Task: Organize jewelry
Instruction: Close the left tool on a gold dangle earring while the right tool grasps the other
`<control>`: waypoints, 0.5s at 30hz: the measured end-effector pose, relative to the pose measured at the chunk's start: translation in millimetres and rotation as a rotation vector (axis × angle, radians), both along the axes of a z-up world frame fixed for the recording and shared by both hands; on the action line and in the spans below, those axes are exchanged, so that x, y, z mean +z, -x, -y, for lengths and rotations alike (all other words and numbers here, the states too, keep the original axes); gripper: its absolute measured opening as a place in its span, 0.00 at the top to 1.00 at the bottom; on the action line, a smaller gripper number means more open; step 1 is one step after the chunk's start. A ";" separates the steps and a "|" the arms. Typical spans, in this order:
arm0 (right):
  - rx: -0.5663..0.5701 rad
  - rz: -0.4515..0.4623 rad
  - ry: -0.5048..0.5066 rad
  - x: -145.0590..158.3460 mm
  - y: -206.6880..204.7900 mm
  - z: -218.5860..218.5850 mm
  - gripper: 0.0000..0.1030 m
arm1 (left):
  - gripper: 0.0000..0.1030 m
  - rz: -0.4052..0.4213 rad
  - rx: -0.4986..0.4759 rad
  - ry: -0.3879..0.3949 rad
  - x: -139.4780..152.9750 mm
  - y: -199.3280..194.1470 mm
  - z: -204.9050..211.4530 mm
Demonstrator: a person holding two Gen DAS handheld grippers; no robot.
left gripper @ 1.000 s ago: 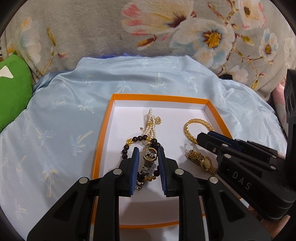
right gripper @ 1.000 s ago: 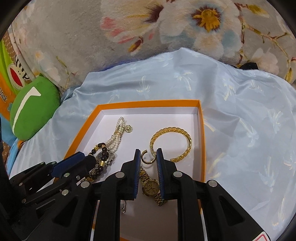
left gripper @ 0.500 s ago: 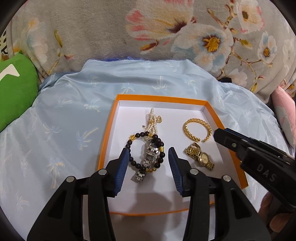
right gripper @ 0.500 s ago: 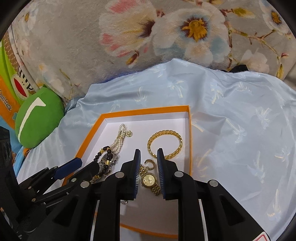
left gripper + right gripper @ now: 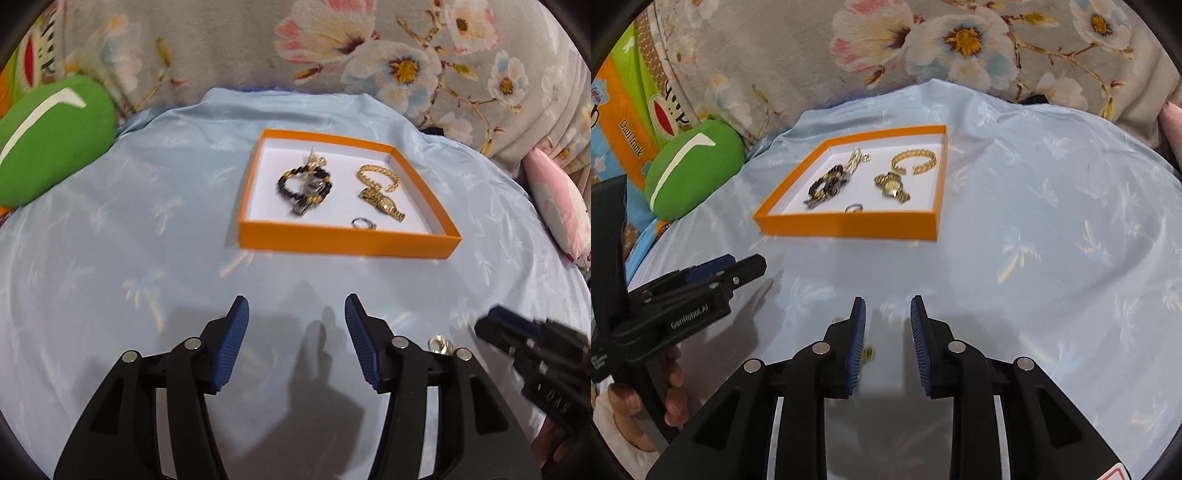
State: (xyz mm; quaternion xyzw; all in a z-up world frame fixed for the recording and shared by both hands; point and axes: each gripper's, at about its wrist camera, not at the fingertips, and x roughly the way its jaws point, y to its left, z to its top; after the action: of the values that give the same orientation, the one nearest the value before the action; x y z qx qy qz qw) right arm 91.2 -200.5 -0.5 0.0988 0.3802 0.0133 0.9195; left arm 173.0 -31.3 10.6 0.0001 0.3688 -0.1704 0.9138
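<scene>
Orange box [image 5: 347, 240]: ahead of both my grippers, well apart; holds bead bracelet [image 5: 304, 184], gold bangle [image 5: 378, 177], gold watch [image 5: 382, 201], a ring [image 5: 362, 222]
Loose gold ring [image 5: 439, 345]: on the blue cloth [image 5: 110, 258], just beside my left gripper's right finger; lies between my two grippers
Left gripper [image 5: 293, 343]: jaws opening; nothing between them
Right gripper [image 5: 888, 343]: jaws opening, narrower; empty; a blurred gold piece [image 5: 868, 354] just beside its left pad
Nearer hand: I cannot tell

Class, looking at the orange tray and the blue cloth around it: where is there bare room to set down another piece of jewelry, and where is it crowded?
Inside the orange tray, bare white floor lies along its left wall and in the near-left corner. The middle and right are crowded: black bead bracelet, gold bangle, gold watch, ring. The blue cloth left of the tray is free.
</scene>
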 end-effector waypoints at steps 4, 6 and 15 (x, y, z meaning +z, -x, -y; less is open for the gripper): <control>0.013 -0.012 -0.008 -4.3 14.1 -11.9 0.76 | 0.46 -0.022 0.022 0.012 -3.7 17.5 -10.3; 0.010 -0.020 0.009 -4.5 14.5 -16.3 0.76 | 0.44 -0.026 0.029 0.007 -4.4 23.7 -11.5; 0.004 -0.065 0.034 -9.5 6.3 -27.9 0.77 | 0.37 -0.031 0.047 -0.005 -5.2 28.5 -13.1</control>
State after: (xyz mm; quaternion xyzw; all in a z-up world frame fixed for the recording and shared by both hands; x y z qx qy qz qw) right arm 84.9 -172.6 -10.0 0.0829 0.4103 0.0057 0.9082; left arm 144.4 -18.2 5.4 -0.0087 0.3831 -0.1480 0.9117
